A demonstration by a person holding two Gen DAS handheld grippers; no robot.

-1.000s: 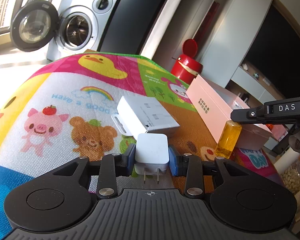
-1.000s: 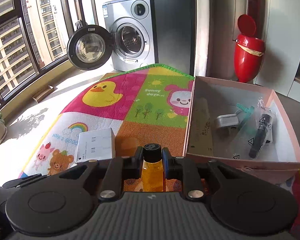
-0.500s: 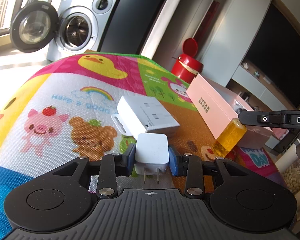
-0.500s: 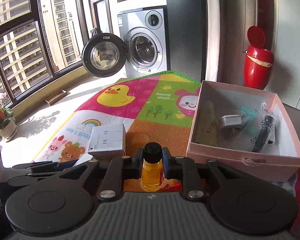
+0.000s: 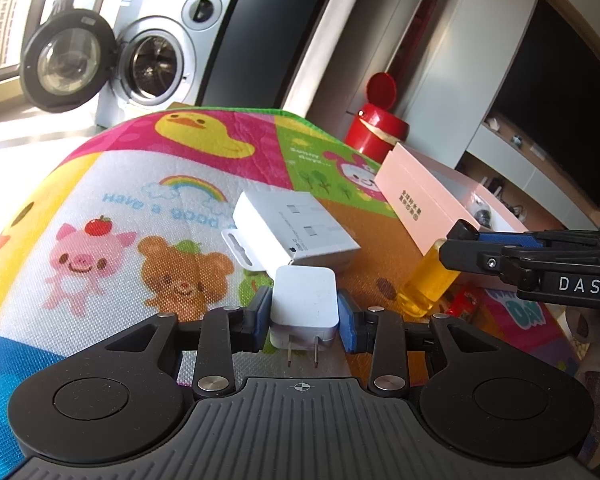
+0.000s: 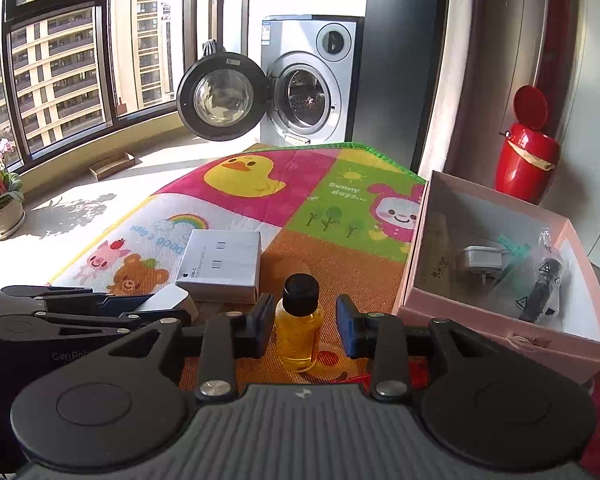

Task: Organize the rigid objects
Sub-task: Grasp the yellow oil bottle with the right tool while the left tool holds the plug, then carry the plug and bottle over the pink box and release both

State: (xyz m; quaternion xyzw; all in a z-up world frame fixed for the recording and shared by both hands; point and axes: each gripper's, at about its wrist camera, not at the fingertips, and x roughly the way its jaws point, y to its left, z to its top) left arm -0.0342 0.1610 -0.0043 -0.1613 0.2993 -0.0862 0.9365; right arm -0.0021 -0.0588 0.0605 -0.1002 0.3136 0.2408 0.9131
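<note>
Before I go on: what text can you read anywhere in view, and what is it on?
"DAS": right claw's finger.
"Have a good": play mat, upside down in the left view, partly covered.
"Sunny days...": mat's green square.
"USB-C": white box; its smaller print is unreadable.
Pink box side print: too small.

Charger (image 5: 305, 299): white cube, prongs toward the camera, held between the left jaws above the mat.
Bottle (image 6: 299, 322): small, amber liquid, black cap, upright on the orange patch, jaws on either side, not touching.
White box (image 6: 223, 265): flat, lying far left of the bottle.
Pink box (image 6: 414, 264): open, right of the bottle; holds a grey plug (image 6: 480, 258) and a bagged black item (image 6: 542, 284).
</note>
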